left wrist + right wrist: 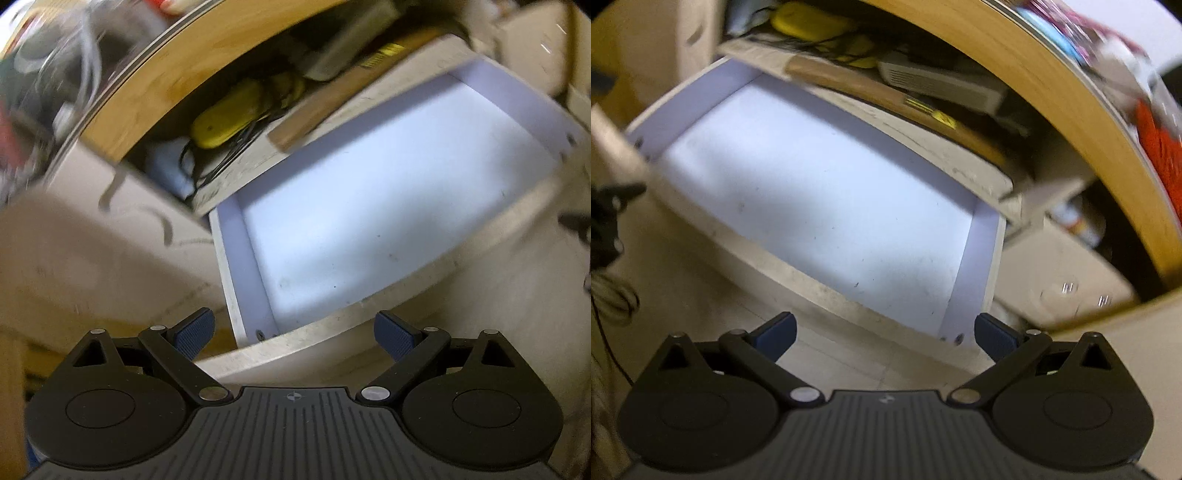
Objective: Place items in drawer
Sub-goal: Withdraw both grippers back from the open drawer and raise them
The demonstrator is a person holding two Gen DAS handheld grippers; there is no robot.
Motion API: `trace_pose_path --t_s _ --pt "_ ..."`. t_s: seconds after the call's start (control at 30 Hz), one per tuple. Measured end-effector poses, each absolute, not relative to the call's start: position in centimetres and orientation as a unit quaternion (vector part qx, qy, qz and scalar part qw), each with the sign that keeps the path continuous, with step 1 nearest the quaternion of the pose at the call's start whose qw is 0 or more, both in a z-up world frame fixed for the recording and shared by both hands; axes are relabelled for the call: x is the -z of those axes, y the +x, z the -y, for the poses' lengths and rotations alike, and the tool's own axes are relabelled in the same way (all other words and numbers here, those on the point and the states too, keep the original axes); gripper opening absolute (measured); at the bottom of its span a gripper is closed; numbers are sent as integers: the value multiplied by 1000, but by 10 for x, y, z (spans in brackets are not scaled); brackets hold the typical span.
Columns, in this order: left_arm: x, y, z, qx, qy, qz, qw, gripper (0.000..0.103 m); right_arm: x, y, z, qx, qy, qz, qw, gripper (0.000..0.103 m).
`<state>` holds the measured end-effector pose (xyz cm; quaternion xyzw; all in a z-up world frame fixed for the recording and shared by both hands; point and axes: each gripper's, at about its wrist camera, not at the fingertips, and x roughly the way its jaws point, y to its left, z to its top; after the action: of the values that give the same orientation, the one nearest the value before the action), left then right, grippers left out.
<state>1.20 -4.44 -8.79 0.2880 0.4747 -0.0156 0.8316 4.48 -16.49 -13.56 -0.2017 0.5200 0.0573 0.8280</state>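
Note:
A white drawer (236,266) is pulled out under a wooden desk, and its pale floor holds nothing. In the right wrist view the same drawer (971,254) fills the middle. My left gripper (293,338) hovers open above the drawer's front edge, with nothing between its blue pads (194,336). Over the front right corner of the drawer, my right gripper (884,338) is open too and carries nothing. Part of the left gripper (607,221) shows at the left edge of the right wrist view.
A shelf above the drawer holds a yellow case (229,114), black cables, a wooden-handled tool (332,99) and a grey box (938,83). The wooden desk edge (177,62) overhangs it, with blurred clutter on top. A pale cabinet front (92,236) stands left of the drawer.

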Motion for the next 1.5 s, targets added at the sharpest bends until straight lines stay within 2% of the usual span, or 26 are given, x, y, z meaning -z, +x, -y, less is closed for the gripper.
trace_pose_path --t_s 0.23,0.37,0.6,0.7,1.23,1.5 --pt "84 18 22 -33 164 -506 846 95 108 39 187 -11 -78 -549 832 103" --pt "78 18 12 -44 85 -507 857 95 88 13 187 12 -40 -554 831 103" --pt "78 21 -4 -46 -25 -521 852 95 82 15 193 29 3 -549 835 103" --pt "78 19 0 -50 9 -513 857 95 81 16 195 31 9 -551 834 103" --pt "76 20 4 -35 11 -503 864 95 72 11 196 34 11 -543 839 103" --pt "61 18 10 -23 14 -451 892 95 52 10 195 39 7 -481 876 103"
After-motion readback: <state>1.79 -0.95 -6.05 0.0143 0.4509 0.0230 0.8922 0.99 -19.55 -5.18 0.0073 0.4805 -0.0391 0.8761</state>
